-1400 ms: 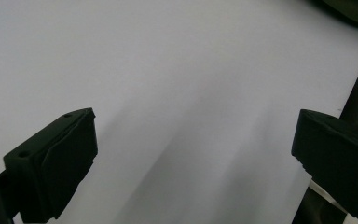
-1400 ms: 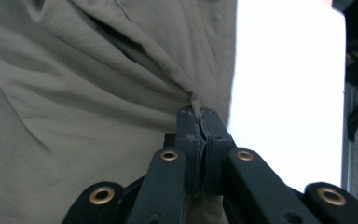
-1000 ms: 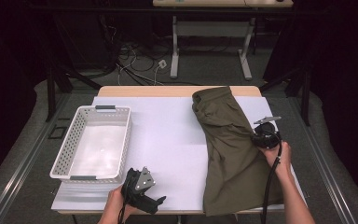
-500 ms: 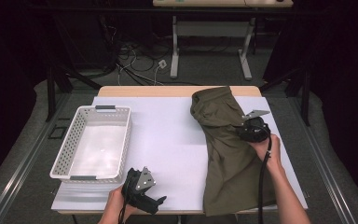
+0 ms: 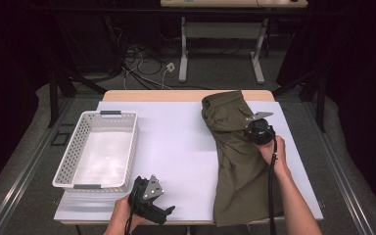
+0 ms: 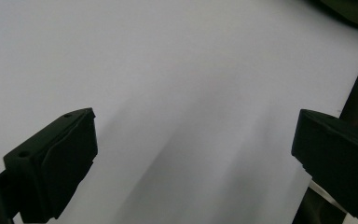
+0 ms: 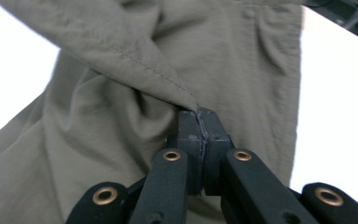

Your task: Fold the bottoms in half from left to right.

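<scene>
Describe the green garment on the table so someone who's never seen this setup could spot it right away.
On the white-covered table, look to the right half: the olive-green pair of trousers stretches from the far edge to the near edge. It is the only cloth there, and the right claw is pinching a fold of it.

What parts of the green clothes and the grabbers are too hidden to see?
- Olive garment: what kind it is stays unclear; it lies folded, and the high view's bottom edge cuts off its lower end.
- Right gripper: how much fabric it pinches; the shut fingers cover the caught edge.
- Left gripper: the left gripper view's right edge cuts off one finger.
- White basket: hole pattern too small, high view.
</scene>
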Tool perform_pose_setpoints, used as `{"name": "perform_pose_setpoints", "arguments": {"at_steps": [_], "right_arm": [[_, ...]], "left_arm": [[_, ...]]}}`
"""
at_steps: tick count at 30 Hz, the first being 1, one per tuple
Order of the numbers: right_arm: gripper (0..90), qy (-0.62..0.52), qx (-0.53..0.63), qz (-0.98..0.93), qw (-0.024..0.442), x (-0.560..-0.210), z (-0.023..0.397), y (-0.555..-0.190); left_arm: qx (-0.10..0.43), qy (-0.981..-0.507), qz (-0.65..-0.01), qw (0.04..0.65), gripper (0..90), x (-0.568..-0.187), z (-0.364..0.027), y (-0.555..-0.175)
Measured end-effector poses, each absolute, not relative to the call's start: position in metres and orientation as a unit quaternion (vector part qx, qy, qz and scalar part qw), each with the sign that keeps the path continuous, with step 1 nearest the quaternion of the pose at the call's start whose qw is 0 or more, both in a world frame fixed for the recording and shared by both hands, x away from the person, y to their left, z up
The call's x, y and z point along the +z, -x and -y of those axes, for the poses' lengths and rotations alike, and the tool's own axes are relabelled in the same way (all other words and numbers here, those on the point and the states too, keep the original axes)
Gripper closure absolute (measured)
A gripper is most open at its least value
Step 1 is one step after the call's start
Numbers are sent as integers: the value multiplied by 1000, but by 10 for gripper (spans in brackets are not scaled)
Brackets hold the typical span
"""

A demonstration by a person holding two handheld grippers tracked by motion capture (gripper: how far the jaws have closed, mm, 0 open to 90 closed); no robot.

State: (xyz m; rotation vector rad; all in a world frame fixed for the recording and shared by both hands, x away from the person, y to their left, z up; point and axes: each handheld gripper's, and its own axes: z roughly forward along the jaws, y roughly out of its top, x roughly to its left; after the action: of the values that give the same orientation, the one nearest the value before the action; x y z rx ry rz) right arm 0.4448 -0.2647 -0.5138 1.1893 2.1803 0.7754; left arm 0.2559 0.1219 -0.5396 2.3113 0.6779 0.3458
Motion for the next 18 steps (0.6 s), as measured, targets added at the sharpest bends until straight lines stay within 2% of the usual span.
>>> {"name": "perform_pose_setpoints", "arguments": {"at_steps": [3, 18], "right_arm": [[900, -457, 292, -793, 278, -513, 273, -445], [900, -545, 293, -735, 278, -520, 311, -453]], "left_arm": [[131, -893, -259, 343, 0, -538, -123, -256], [134, -890, -262, 347, 0, -539, -124, -255]]}}
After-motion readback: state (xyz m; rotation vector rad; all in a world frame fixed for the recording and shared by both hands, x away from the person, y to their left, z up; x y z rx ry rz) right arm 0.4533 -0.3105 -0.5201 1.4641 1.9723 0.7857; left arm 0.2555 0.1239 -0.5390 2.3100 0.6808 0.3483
